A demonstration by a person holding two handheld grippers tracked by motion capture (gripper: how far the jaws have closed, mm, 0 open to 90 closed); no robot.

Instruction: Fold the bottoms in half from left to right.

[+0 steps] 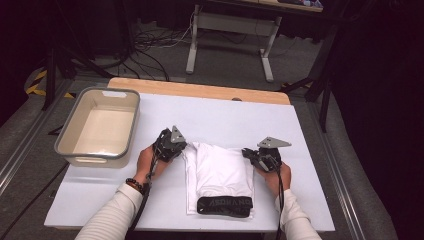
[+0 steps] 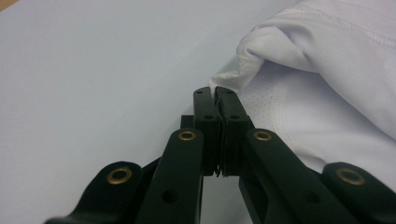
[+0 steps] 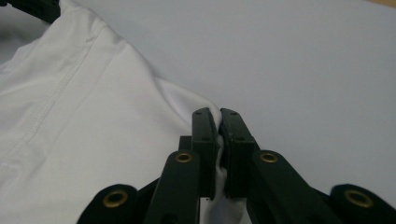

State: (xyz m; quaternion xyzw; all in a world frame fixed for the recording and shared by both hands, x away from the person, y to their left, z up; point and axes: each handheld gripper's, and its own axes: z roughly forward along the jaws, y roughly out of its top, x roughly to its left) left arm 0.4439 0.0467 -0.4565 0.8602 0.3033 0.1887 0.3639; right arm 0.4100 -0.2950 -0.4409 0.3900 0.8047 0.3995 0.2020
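Lying flat on the white table, the folded white garment was found right between the two grippers, with its black waistband at the near edge. A grey tub was parked well off to the left. The garment's far left corner was pinched by the left gripper, and in the left gripper view the jaws were seen clamped tight together with just a nub of white fabric caught at the tips. The far right corner was grabbed by the right gripper; there a fold of cloth was squeezed between nearly closed jaws. The waistband lettering couldn't really be read from above, and both sleeves were cut off at the bottom edge.
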